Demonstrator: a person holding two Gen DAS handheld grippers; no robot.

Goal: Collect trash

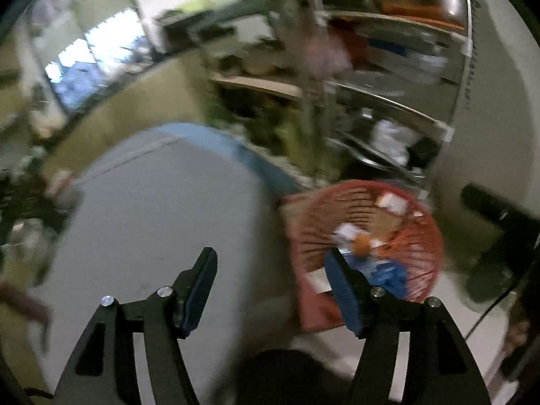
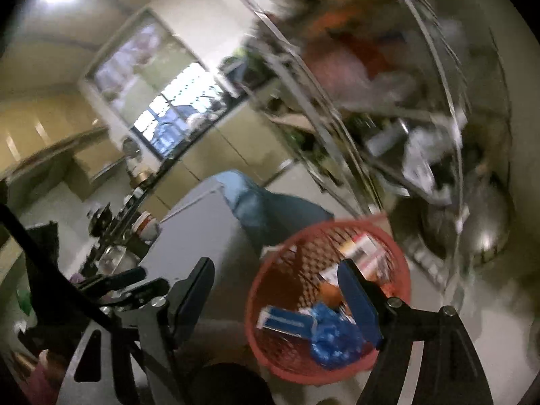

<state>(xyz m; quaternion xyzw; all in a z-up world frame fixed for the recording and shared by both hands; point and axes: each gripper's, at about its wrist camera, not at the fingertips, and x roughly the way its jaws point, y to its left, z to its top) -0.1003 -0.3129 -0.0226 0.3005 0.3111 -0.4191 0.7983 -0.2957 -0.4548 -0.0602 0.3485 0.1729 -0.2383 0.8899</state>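
Both frames blurred. My left gripper (image 1: 271,288) points steeply downward, jaws standing apart, nothing between the blue pads; black fingers (image 1: 199,290) splay out from the bolted linkage at the bottom of its view. My right gripper (image 2: 276,298) tilts down more shallowly and is rolled to one side, jaws likewise parted and empty. In the right wrist view, my left gripper shows low at left, just beside the right one.

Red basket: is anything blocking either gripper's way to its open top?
Nothing visible. The red basket lies open-topped, holding blue wrapping and boxes. The right gripper and left gripper are both open with nothing between their fingers.
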